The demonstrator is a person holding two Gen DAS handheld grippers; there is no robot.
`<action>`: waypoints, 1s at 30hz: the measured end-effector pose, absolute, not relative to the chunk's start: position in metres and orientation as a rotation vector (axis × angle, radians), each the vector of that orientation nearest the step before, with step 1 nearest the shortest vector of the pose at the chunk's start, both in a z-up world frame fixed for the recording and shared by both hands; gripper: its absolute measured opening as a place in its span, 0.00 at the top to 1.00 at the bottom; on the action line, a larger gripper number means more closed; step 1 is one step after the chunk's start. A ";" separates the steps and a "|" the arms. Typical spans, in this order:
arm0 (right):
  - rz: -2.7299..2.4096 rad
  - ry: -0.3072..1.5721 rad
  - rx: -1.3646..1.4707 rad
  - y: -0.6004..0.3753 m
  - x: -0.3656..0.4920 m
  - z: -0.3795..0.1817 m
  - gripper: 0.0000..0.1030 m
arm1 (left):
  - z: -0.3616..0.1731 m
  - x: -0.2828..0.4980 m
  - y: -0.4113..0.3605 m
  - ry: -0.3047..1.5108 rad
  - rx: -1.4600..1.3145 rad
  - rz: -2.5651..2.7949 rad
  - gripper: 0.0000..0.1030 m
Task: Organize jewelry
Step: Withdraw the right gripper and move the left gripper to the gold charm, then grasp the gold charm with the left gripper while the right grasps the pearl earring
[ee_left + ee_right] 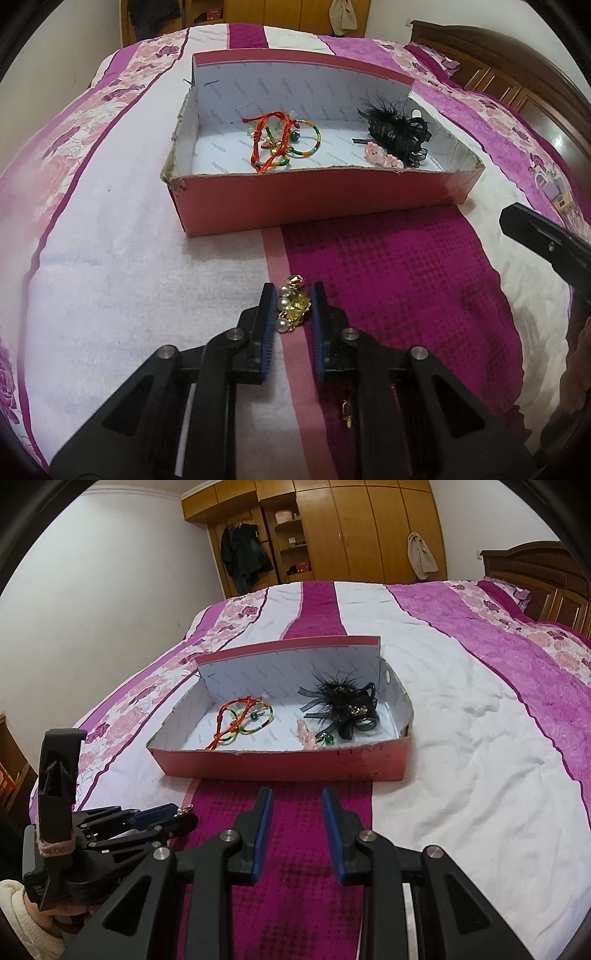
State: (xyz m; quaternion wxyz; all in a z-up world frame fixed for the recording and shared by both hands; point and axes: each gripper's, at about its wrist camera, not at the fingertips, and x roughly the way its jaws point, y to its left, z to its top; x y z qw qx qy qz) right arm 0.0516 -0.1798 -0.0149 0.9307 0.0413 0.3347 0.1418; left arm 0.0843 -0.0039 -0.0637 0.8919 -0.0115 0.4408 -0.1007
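My left gripper (293,290) is shut on a gold and pearl jewelry piece (291,308), which lies on the bedspread in front of a red cardboard box (314,199). Inside the box lie red and multicoloured cord bracelets (280,142), a black feather hair clip (395,129) and pink pig clips (380,155). A small gold pin (346,413) rests on the bedspread under the left gripper's frame. My right gripper (297,794) is open, with nothing between its blue pads, just short of the box (280,766). In the right wrist view the left gripper (177,818) is low at the left.
The box sits on a bed with a purple, pink and white bedspread (461,738). A wooden headboard (535,572) stands at the right, a wardrobe (351,528) with a hanging dark coat (243,554) at the back. A person's cream sleeve (22,915) holds the left gripper.
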 end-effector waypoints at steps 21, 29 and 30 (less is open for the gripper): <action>0.454 0.783 0.066 -0.136 0.029 -0.034 0.71 | -0.024 0.066 0.025 0.842 -0.090 -0.133 0.91; 0.563 0.836 0.057 -0.111 0.018 -0.046 0.64 | -0.027 0.062 0.036 0.837 -0.125 -0.118 0.91; 0.571 0.841 0.043 -0.107 0.016 -0.048 0.64 | -0.027 0.062 0.037 0.836 -0.128 -0.119 0.91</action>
